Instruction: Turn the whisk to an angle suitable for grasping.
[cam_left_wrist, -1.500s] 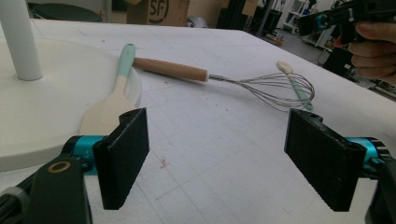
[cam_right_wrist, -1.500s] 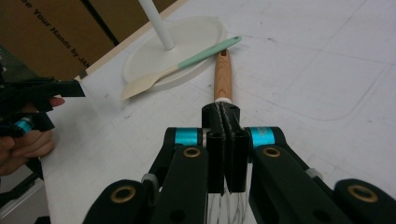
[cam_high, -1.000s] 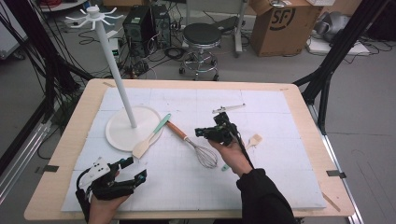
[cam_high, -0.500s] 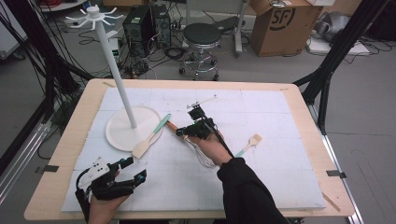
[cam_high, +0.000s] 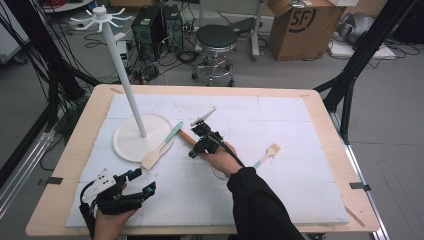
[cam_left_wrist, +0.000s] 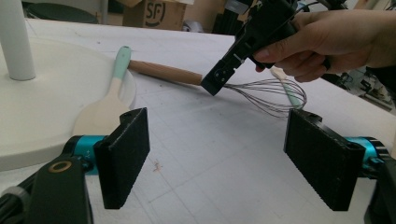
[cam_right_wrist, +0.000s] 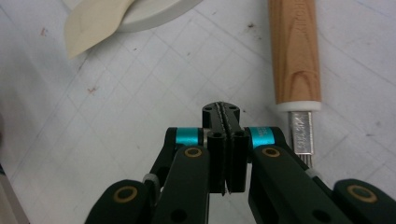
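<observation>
Right gripper (cam_right_wrist: 223, 140) has its jaws pressed together on nothing, just beside the whisk (cam_right_wrist: 296, 60) where the wooden handle meets the metal collar. Left gripper (cam_left_wrist: 224, 163) stands with jaws wide apart, well away from the whisk. Beyond the whisk's handle, a pale spatula (cam_high: 161, 148) leans on the white stand base (cam_high: 127, 140).

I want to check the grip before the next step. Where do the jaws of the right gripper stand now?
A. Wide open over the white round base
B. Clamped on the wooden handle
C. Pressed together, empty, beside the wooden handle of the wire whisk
C: in the right gripper view the right gripper has its jaws pressed together with nothing between them, and the wooden-handled wire whisk lies beside it.
</observation>
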